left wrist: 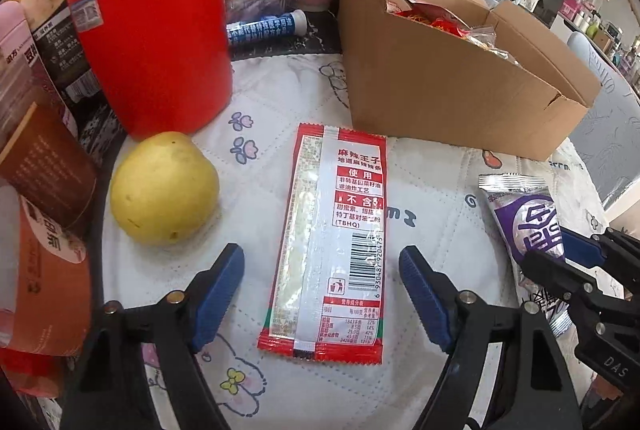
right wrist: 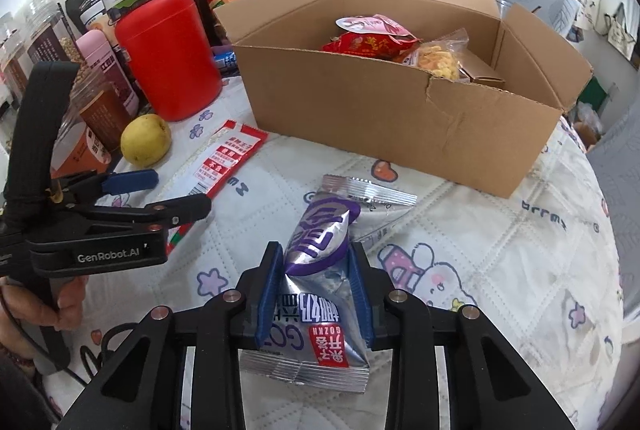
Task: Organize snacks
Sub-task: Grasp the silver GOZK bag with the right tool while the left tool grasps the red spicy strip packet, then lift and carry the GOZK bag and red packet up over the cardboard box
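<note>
Right jaws: pressed in on the silver-and-purple snack bag point(right wrist: 320, 270), pinching its middle so the foil bulges; right gripper point(right wrist: 316, 294) tilted down at the counter point(right wrist: 500, 270).
Left jaws: spread, pinching nothing; left gripper point(left wrist: 322, 294) straddles the red-and-white snack packet point(left wrist: 330, 242), blue pads clear of both long edges.
Packet: flat on the quilted cover, print up, between the yellow pear point(left wrist: 164, 188) and the cardboard box point(right wrist: 400, 122).
Box: open just behind, already some snacks inside.
Step, my reading: lift the bag and carry it over the near wall of the box.
Doing it well: raise straight before swinging; clear the torn front rim; let go low inside.
Left side: lower evenly, close across the packet's narrow width; keep off the pear.
</note>
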Action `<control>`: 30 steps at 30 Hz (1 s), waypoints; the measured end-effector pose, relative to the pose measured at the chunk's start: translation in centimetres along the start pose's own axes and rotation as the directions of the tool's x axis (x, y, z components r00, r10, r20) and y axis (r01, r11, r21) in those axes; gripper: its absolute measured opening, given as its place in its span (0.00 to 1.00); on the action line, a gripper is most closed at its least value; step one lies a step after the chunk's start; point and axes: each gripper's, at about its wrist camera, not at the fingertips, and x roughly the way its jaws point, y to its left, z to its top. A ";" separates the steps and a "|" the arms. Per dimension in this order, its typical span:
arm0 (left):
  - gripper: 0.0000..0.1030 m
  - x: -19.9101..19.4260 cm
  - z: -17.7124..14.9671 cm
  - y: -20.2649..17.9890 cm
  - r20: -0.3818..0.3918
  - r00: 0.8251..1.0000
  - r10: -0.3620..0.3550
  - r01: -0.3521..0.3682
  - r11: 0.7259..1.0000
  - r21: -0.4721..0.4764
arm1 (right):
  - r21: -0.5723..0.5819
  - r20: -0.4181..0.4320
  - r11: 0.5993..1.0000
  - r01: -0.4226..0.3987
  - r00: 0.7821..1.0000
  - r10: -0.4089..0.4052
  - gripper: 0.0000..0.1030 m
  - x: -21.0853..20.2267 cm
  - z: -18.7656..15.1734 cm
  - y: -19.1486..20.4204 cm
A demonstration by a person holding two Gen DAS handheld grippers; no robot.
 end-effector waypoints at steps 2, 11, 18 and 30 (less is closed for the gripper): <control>0.61 0.0 0.0 -0.4 0.017 0.999 0.027 -0.028 0.999 0.036 | -0.011 -0.004 1.000 0.000 1.000 0.000 0.32 0.2 0.0 0.2; 0.45 -1.3 -1.2 -1.9 0.010 1.000 0.017 -0.018 0.997 0.075 | -0.002 0.005 1.000 -0.016 1.000 0.016 0.32 -0.1 -1.0 -0.2; 0.45 -4.0 -4.2 -4.1 0.012 1.000 -0.007 0.005 0.994 0.107 | 0.002 0.015 1.000 -0.003 1.000 0.003 0.29 -2.4 -3.1 -0.5; 0.45 -7.8 -8.5 -7.5 0.025 0.999 -0.048 0.043 0.988 0.150 | 0.003 -0.006 1.000 -0.002 1.000 0.002 0.29 -6.8 -8.5 -0.9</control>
